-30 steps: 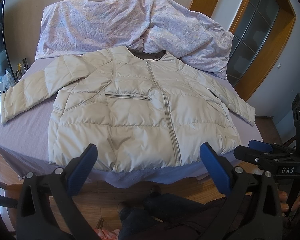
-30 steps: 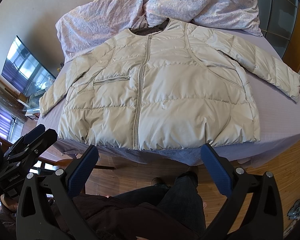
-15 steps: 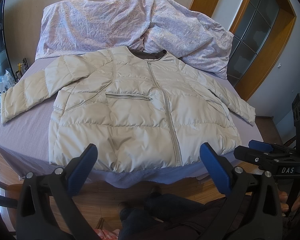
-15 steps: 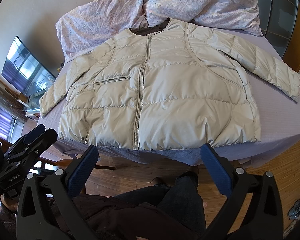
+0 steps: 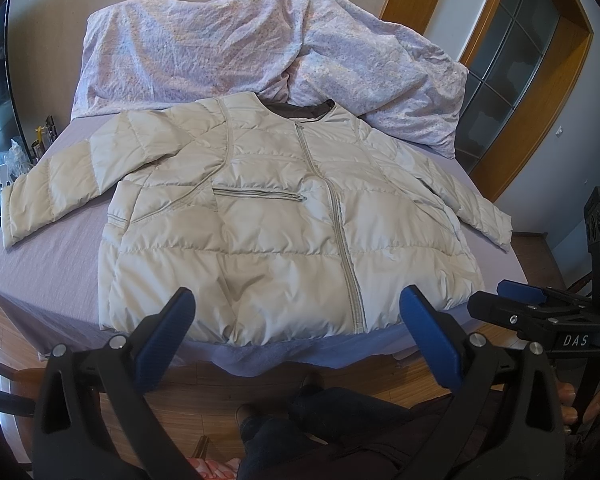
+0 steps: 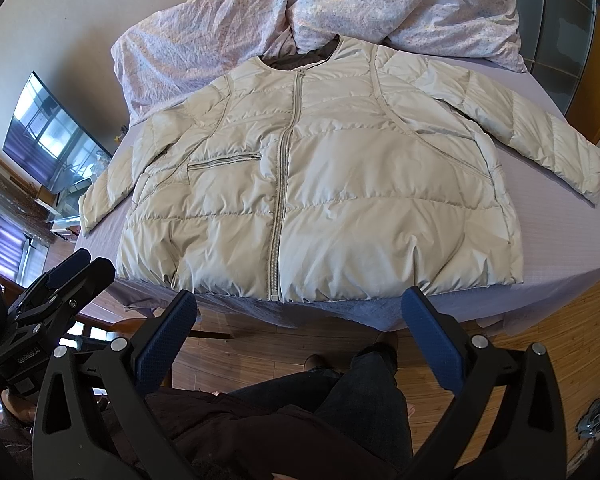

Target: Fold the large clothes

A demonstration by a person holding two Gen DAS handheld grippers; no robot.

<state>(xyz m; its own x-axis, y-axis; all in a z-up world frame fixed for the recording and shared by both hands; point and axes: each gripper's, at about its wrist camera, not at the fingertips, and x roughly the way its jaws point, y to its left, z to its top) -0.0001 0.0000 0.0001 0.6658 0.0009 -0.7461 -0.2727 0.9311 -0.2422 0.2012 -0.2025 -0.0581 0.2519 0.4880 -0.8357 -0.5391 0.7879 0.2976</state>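
A beige quilted puffer jacket [image 5: 276, 220] lies flat and zipped on a bed, front up, both sleeves spread out; it also shows in the right wrist view [image 6: 320, 184]. My left gripper [image 5: 296, 312] is open and empty, held in the air in front of the jacket's hem. My right gripper [image 6: 300, 312] is open and empty, also short of the hem. The right gripper shows at the right edge of the left wrist view [image 5: 548, 316]; the left gripper shows at the left edge of the right wrist view [image 6: 56, 284].
The bed has a lavender sheet [image 5: 48, 264] [image 6: 560, 248]. A crumpled floral duvet [image 5: 228, 56] [image 6: 380, 4] lies behind the collar. A television [image 6: 48, 136] stands left. A wood-framed glass door [image 5: 520, 60] is right. The person's legs [image 6: 340, 392] stand on wooden floor.
Both grippers have crept slightly closer to the bed; the jacket sits marginally lower in both views. Nothing was taken hold of.
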